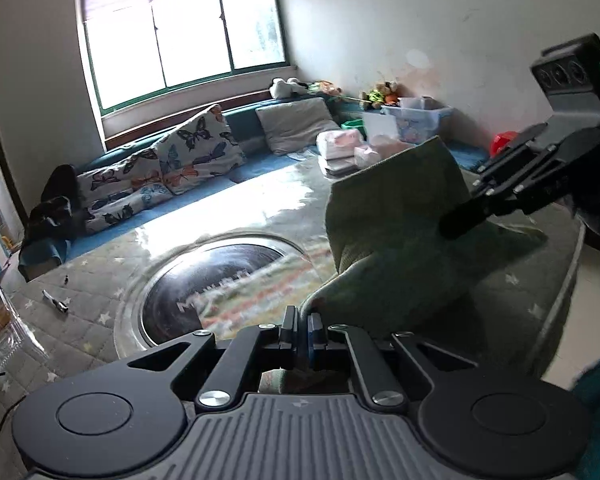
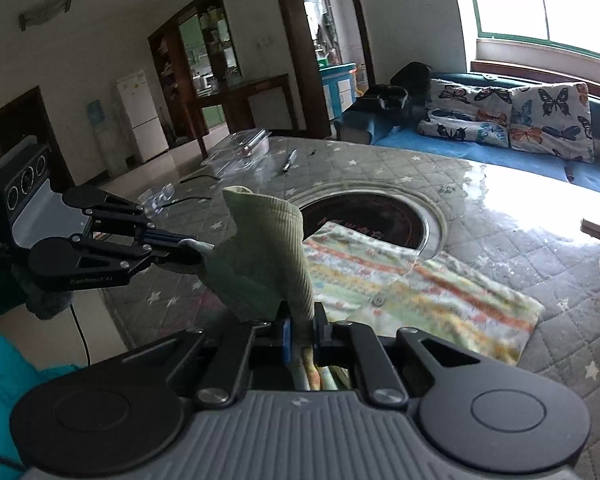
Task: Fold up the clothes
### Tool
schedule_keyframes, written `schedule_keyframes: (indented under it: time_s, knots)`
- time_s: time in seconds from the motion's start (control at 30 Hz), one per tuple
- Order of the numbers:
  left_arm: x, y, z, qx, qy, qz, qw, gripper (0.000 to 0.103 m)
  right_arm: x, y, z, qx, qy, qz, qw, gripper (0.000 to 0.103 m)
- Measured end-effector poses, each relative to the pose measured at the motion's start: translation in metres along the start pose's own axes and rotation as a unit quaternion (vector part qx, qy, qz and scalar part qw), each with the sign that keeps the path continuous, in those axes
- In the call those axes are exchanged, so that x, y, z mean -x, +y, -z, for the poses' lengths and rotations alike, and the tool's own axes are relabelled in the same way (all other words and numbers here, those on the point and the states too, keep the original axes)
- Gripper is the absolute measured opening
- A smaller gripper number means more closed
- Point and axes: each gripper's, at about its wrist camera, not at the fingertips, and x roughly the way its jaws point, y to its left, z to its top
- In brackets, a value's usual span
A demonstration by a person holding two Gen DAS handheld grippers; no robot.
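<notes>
Pale green ribbed-knit garment (image 2: 260, 256) with a striped pastel lining, partly lifted off the grey quilted star-print bench (image 2: 480, 216). The lifted part hangs between the two grippers; the rest, lining up, lies flat on the bench, trailing toward 3 o'clock in the right wrist view, its far edge overlapping the round dark inset plate (image 2: 372, 216) in the bench centre.

Left gripper (image 2: 188, 250): clenched on a pale edge of the garment, coming in from 9 o'clock in the right wrist view.

Right gripper (image 2: 302, 330): clamped on the cloth, green knit and striped layer both running between its fingers.

Key relation: the held span runs roughly 9 to 3 between the grippers, neither clearly nearer. The flat remainder lies right and ahead, so the fold likely carries over that way.

Small metal tool (image 2: 289, 160) at far 12 o'clock, well apart.
</notes>
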Motion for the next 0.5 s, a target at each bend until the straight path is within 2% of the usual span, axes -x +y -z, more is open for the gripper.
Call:
schedule_keyframes:
  time_s: [0.27,0.5]
  knots:
    - [-0.061,0.035,-0.034,0.010,0.000,-0.014,0.9999,0.005,-0.034,-0.039,-0.042,0.004,-0.006,0.037,0.999,0.008]
    - [-0.141,0.068,-0.043,0.047,0.060,-0.017,0.9969,0.005,-0.099,-0.087,-0.062,-0.020,0.031,0.069,0.997,0.008]
